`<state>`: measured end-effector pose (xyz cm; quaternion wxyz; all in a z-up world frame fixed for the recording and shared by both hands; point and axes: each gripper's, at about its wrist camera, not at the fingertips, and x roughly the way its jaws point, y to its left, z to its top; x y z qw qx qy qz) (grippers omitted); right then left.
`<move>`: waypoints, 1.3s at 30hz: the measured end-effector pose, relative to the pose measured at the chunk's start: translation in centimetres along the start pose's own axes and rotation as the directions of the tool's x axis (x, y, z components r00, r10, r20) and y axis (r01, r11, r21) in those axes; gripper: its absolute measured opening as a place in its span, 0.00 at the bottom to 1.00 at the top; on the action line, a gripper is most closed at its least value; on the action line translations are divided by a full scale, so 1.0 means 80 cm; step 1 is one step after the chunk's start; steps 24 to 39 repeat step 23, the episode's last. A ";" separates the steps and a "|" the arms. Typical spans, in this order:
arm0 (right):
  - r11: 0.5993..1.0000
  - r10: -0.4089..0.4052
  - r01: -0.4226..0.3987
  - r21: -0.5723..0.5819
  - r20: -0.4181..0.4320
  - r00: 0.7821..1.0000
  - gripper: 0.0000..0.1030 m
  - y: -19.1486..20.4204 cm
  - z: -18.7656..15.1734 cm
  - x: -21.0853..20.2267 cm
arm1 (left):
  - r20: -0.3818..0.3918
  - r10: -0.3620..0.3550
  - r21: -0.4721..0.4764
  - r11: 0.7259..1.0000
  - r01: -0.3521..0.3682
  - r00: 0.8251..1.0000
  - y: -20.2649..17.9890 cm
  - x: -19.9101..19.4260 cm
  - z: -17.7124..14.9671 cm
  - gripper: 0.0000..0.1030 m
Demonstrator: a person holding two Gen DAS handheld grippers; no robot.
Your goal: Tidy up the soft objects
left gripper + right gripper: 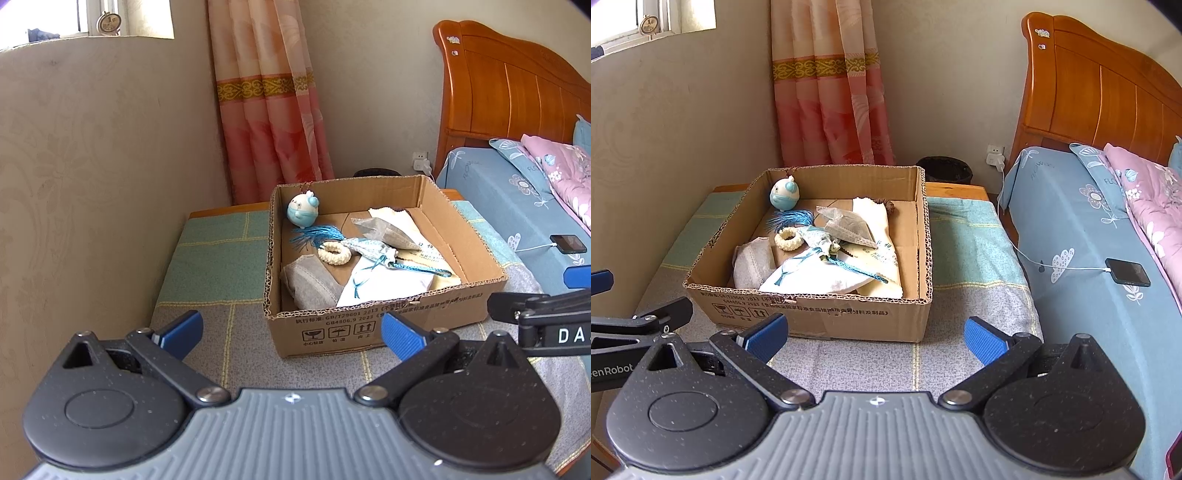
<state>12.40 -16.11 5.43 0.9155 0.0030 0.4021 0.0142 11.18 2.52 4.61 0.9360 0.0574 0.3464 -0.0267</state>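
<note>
Blue flowered bedding covers the bed [1082, 236] down the right side of my right view, with a phone [1127, 271] lying on it, plugged into a white cable. A green and grey checked cloth [964, 258] spreads across the middle of the frame, and on it sits the cardboard box [827, 314], open at the top. Inside lie the soft things: a white pouch [812, 275] at the front, a grey cloth [751, 264] at the lower left, a cream scrunchie [788, 238] in the centre, and a round blue-and-white plush [785, 195] against the back left wall. My right claw [875, 338] hangs wide and empty low in the frame, just short of the box; my left claw [291, 332] hangs likewise, wide and empty
</note>
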 end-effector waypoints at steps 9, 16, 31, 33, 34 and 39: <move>1.000 0.001 -0.001 -0.002 0.000 1.000 1.00 0.000 0.000 0.000 | -0.001 0.003 0.002 1.000 -0.003 1.000 -0.001 0.001 0.000 0.99; 1.000 0.001 -0.001 -0.003 0.003 1.000 1.00 0.000 0.000 0.000 | 0.000 0.003 0.002 1.000 -0.003 1.000 -0.002 0.000 0.000 0.99; 1.000 0.005 -0.005 -0.004 0.006 1.000 1.00 -0.001 0.000 -0.002 | 0.001 0.002 0.004 1.000 -0.002 1.000 -0.002 -0.001 0.001 0.99; 1.000 0.005 -0.005 -0.004 0.006 1.000 1.00 -0.001 0.000 -0.002 | 0.001 0.002 0.004 1.000 -0.002 1.000 -0.002 -0.001 0.001 0.99; 1.000 0.005 -0.005 -0.004 0.006 1.000 1.00 -0.001 0.000 -0.002 | 0.001 0.002 0.004 1.000 -0.002 1.000 -0.002 -0.001 0.001 0.99; 1.000 0.005 -0.005 -0.004 0.006 1.000 1.00 -0.001 0.000 -0.002 | 0.001 0.002 0.004 1.000 -0.002 1.000 -0.002 -0.001 0.001 0.99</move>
